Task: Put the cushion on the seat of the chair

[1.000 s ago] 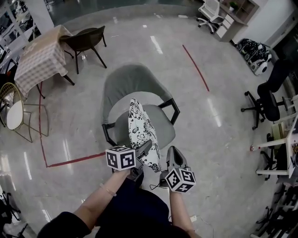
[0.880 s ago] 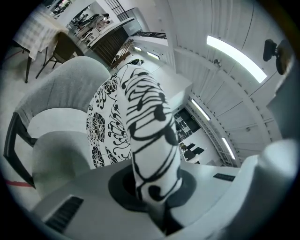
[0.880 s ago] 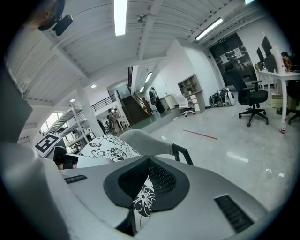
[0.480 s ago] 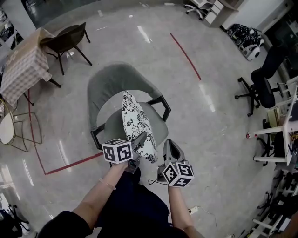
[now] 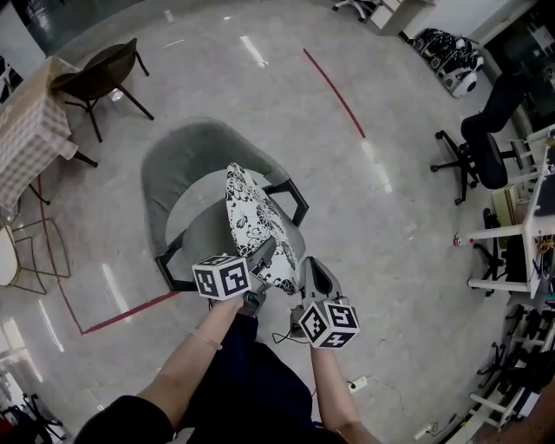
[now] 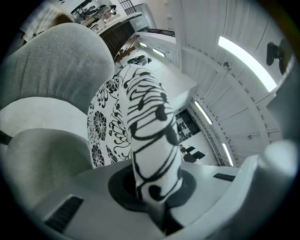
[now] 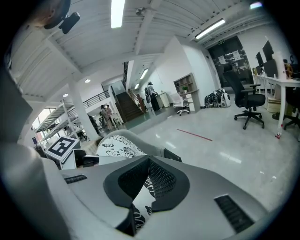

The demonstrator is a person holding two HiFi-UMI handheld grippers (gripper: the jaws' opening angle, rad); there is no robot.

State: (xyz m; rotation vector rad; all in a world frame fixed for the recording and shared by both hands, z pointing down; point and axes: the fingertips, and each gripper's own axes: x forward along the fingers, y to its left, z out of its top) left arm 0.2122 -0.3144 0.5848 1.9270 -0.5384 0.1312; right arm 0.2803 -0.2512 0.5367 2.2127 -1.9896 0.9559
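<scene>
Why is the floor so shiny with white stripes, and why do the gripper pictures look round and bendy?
Head view: the glossy floor mirrors the room's lighting as white streaks. Left gripper view: a wide-angle lens bends the light strips and darkens the corners; the close cushion looks huge. Right gripper view: same round bending, with a bright ceiling lamp overhead.

Seen from above, a person's arms (image 5: pixel 195 364) reach forward, one gripper in each hand. The left gripper (image 5: pixel 263 254) and the right gripper (image 5: pixel 310 265) both meet the near end of a black-and-white patterned cushion (image 5: pixel 251 221). The cushion stands on edge just beyond them, over the seat (image 5: pixel 204 241) of a grey chair (image 5: pixel 178 160). Far beyond the left gripper stands a dark chair (image 5: pixel 95 74). Well to the right of the right gripper is a black office chair (image 5: pixel 486 147).
</scene>
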